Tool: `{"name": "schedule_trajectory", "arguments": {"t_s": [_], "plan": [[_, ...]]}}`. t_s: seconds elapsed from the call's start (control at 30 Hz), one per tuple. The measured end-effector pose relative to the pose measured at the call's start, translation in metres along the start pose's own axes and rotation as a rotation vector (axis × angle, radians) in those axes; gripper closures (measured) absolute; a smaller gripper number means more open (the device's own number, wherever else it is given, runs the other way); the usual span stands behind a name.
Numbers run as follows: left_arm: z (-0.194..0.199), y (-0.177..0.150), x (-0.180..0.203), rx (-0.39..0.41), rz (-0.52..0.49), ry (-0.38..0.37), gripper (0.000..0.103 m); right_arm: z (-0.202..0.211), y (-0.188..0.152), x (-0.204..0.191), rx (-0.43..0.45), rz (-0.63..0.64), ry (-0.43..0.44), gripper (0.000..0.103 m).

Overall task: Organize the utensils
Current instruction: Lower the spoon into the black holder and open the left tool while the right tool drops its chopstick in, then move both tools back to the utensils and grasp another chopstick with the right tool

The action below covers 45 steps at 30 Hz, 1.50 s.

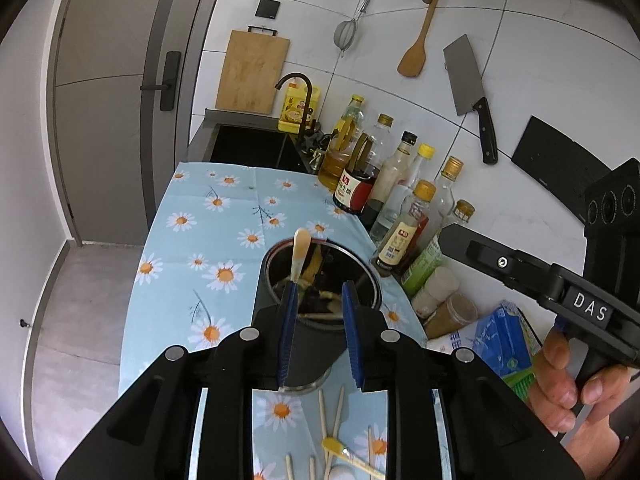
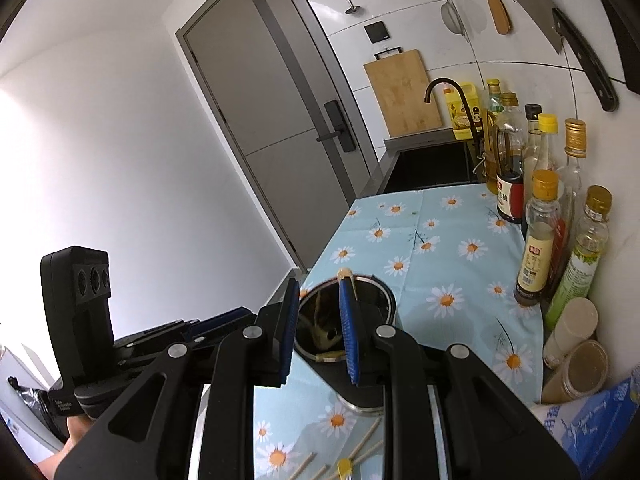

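Utensils holder (image 1: 320, 312), a dark round canister, upright on daisy-print blue tablecloth (image 1: 208, 240), near the counter's front part. Inside it, a cream-handled utensil (image 1: 300, 254) leaning up past the rim, plus darker pieces hard to tell apart. Left gripper (image 1: 318, 334) just above the holder, blue pads spread wide, nothing between them. Right gripper (image 2: 320, 332) likewise over the holder's rim, fingers parted wide and empty. Loose wooden chopsticks (image 1: 334, 420) and a small yellow-headed spoon (image 1: 340, 450) flat on the cloth, just in front of the holder. Row of condiment bottles (image 1: 384, 184) along the tiled wall. Cleaver (image 1: 470, 96) and wooden spatula (image 1: 418, 44) hanging above.
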State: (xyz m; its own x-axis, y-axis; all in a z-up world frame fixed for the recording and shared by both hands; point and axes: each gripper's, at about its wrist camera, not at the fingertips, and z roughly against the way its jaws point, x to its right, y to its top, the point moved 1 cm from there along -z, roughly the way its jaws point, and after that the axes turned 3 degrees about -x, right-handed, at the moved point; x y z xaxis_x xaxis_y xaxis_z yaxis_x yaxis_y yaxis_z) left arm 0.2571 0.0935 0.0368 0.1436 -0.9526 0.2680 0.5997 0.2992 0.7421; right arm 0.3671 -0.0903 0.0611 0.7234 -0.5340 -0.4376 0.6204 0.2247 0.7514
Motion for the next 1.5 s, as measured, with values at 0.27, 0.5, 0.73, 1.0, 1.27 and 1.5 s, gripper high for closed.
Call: {"name": "schedule_trajectory", "arguments": {"t_s": [0.27, 0.5, 0.73, 1.0, 1.27, 1.5], "plan": [[0.010, -0.023, 0.000, -0.054, 0.024, -0.057, 0.078, 0.019, -0.028, -0.010, -0.027, 0.005, -0.015, 0.076], [0.016, -0.049, 0.000, -0.099, 0.023, -0.038, 0.077, 0.031, -0.055, -0.020, -0.058, 0.003, -0.021, 0.076], [0.017, -0.080, -0.010, -0.190, 0.043, -0.029, 0.074, 0.029, -0.095, -0.015, -0.143, -0.053, -0.045, 0.076], [0.016, -0.101, -0.027, -0.274, 0.049, -0.046, 0.074, 0.034, -0.137, 0.000, -0.192, -0.181, -0.094, 0.076], [0.020, -0.117, -0.044, -0.361, 0.023, -0.112, 0.074, 0.035, -0.185, -0.005, -0.251, -0.321, -0.192, 0.069], [0.018, -0.134, -0.060, -0.427, 0.014, -0.164, 0.068, 0.031, -0.225, -0.012, -0.289, -0.453, -0.254, 0.069]]}}
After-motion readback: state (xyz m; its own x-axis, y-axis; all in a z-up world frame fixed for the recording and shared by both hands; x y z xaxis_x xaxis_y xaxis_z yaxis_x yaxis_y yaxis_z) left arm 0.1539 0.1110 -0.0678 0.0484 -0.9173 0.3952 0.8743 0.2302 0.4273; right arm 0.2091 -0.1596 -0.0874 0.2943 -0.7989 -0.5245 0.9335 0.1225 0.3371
